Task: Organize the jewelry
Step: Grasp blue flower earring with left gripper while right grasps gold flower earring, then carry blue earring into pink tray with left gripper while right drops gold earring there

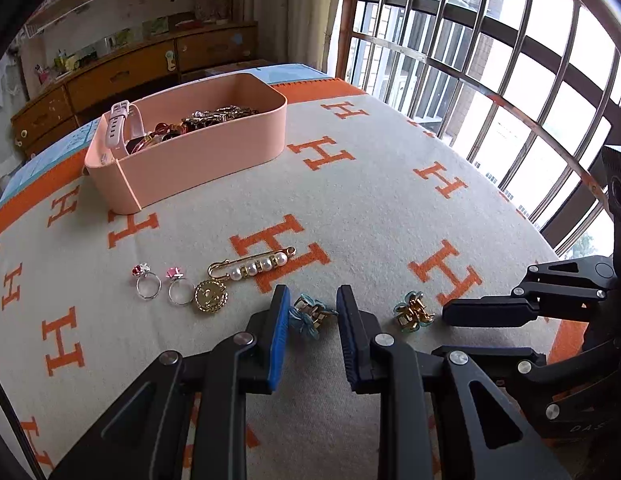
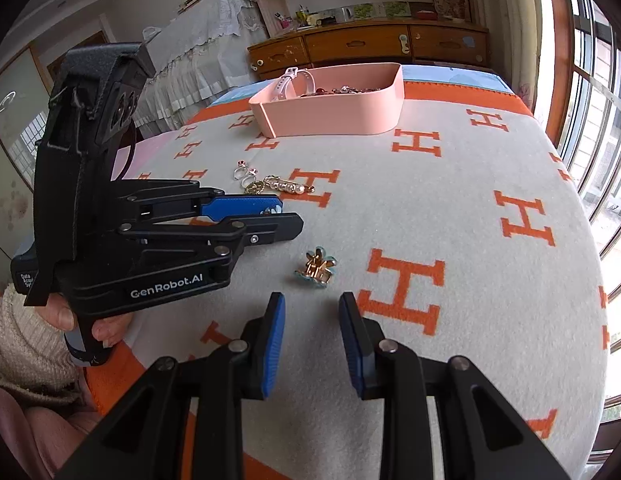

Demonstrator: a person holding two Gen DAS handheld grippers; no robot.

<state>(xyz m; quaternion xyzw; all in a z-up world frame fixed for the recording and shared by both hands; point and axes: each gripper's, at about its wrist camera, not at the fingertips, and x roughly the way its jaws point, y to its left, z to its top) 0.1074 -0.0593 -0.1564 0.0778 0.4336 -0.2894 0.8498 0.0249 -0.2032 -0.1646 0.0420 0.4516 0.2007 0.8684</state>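
Observation:
A pink tray (image 1: 214,160) holding jewelry and a pink watch strap (image 1: 122,124) stands at the far side of the H-patterned blanket; it also shows in the right wrist view (image 2: 334,116). My left gripper (image 1: 312,312) is open, its jaws either side of a blue-and-gold flower clip (image 1: 310,316) on the blanket. A second flower clip (image 1: 412,314) lies to its right; in the right wrist view (image 2: 316,266) it lies just ahead of my open, empty right gripper (image 2: 312,312). Two rings (image 1: 148,280) (image 1: 178,286) and a gold pearl pin (image 1: 246,272) lie to the left.
The blanket (image 1: 390,208) covers the whole table. A barred window (image 1: 490,60) runs along the right. A wooden dresser (image 1: 122,68) stands behind the table. The left gripper's body (image 2: 122,220) sits at the left in the right wrist view.

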